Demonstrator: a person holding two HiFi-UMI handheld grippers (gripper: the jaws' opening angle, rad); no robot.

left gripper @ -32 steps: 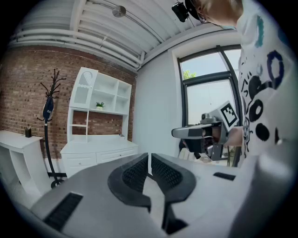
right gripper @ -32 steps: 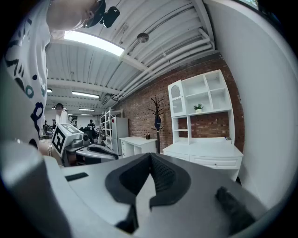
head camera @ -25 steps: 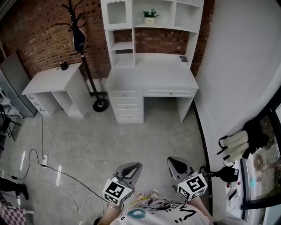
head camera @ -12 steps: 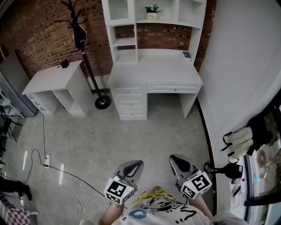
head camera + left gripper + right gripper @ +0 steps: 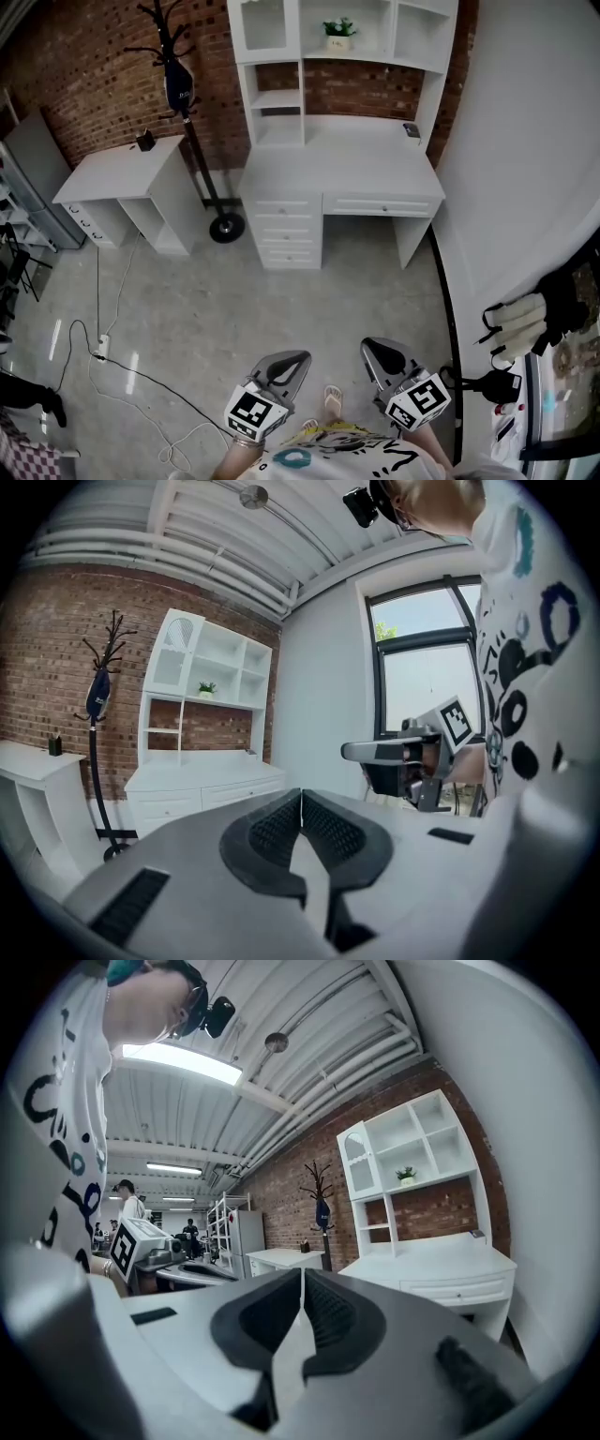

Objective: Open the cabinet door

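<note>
Claws both shut, both empty. Left claw (image 5: pixel 296 358): pads have just been closing, now together, nothing between. Right claw (image 5: pixel 373 347): pads meet too.

Step, as I judge: approach only, nothing touched yet.

Cabinet door (image 5: pixel 263 27): well apart from me, across floor (image 5: pixel 281 300), upper left bay of white hutch (image 5: pixel 302 37) over table (image 5: pixel 347 159). Looks closed. Face toward me, long axis upright, arched top. Handle and hinge side too small to tell.

Next move calls for: cross floor, lift one claw to door, open it, find handle or free edge, swing door outward.
</note>
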